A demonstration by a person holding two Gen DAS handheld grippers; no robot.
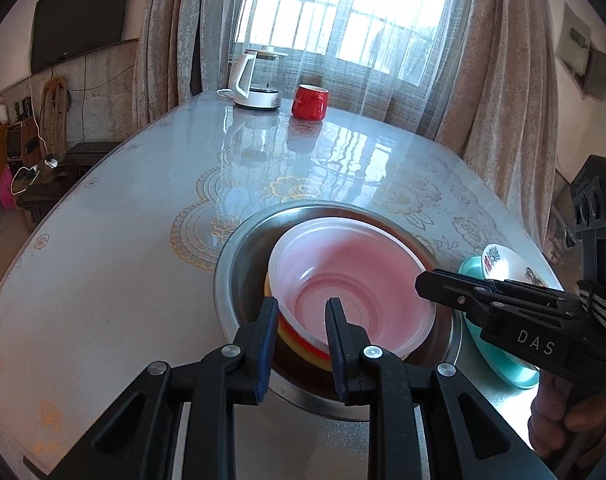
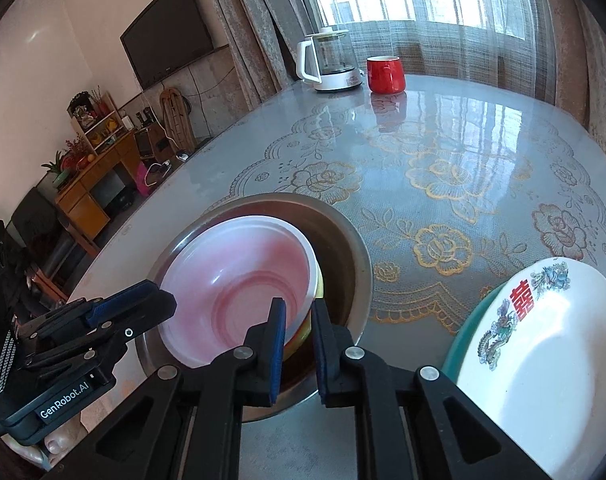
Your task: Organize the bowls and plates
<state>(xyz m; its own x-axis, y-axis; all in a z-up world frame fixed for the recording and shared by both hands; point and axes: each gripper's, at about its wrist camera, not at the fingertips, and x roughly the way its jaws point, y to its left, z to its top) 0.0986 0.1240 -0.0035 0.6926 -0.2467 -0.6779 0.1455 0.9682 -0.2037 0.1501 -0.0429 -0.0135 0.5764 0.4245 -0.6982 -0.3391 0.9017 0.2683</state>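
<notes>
A translucent pink plastic bowl sits nested on a yellow-and-red bowl inside a wide steel basin. My left gripper straddles the pink bowl's near rim, one finger outside and one inside, with a gap left. My right gripper straddles the pink bowl's right rim the same way, above the basin. A white plate with red characters lies on a teal plate at the right.
A white electric kettle and a red mug stand at the table's far side. The plate stack lies right of the basin. A TV, cabinets and curtains lie beyond the table.
</notes>
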